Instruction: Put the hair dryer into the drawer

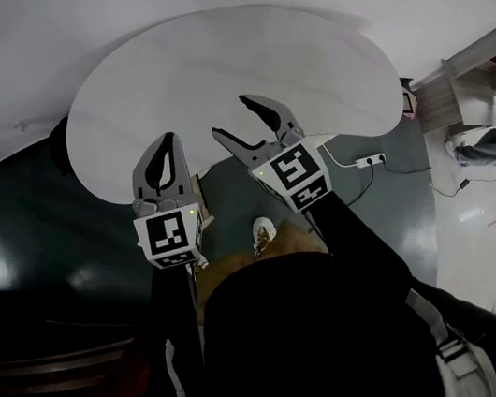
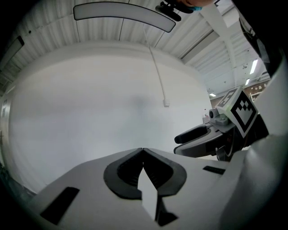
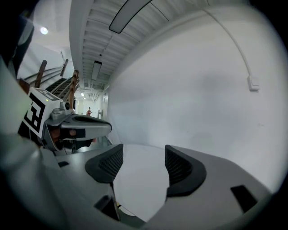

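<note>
White table (image 1: 224,64) beneath left claw (image 1: 167,142), right claw (image 1: 230,116)

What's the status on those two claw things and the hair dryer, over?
Left gripper shut, empty. Right gripper open, empty. Both at the white table, near edge. No hair dryer or drawer in view.

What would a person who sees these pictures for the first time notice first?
Two grippers are held side by side over the near edge of a white table: the left gripper is shut on nothing, the right gripper is open. A power strip lies on the dark floor at the right.
</note>
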The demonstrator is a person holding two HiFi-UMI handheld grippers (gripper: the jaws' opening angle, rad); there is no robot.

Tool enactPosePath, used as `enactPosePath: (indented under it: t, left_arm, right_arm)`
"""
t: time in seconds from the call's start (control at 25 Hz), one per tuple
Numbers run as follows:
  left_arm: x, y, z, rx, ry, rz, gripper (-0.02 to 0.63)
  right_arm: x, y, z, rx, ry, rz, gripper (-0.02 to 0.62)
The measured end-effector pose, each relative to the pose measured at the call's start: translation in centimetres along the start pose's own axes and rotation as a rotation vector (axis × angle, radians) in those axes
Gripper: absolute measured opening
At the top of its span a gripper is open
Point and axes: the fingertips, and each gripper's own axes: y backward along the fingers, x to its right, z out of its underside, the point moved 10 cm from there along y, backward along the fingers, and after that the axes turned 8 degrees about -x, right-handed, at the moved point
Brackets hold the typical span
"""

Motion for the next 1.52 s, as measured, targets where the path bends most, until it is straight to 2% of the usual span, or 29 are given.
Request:
enactPosePath:
  t: [0.32,0.44,0.72,0.76,0.8,0.92,1.08,1.52]
  left_arm:
    - [3.6,-1.4,-4.3,0.093,-0.021,0.051,0.015]
    - [4.2,-1.5,-5.6,0.103,-0.026,0.053,0.015]
    - [5.1,-1.6,-7.8,0.141,-0.013,0.096,0.015]
    - [5.2,-1.7,-8.0,0.144,-0.018,0.100,0.015]
    - [5.4,-1.7,-8.3,0.147,-0.024,0.107,0.015]
    - [5.4,-1.6,-8.5,0.154,-0.037,0.120,0.015]
    - [5.4,-1.3,-8.6,0.148,-0.046,0.115,0.015]
    - [5.5,-0.8,-9.3,0.164,-0.052,0.095,0.015]
  right_arm:
    - [5.0,5.7,-1.5,0.096,0.005,0.129,0.305]
    - [6.1,7.3,-2.2,0.132,-0.006,0.171,0.305]
    - [6.3,9.2,-3.0,0.197,-0.052,0.207,0.305]
    - [6.3,9.5,-3.1,0.199,-0.054,0.215,0.262]
    - [6.3,9.9,-3.0,0.200,-0.063,0.226,0.039]
    - [6.3,10.2,-2.8,0.213,-0.106,0.211,0.025]
    - [6.0,10.1,-3.1,0.195,-0.059,0.234,0.025]
    - [5.6,10.2,-3.0,0.201,0.021,0.231,0.025]
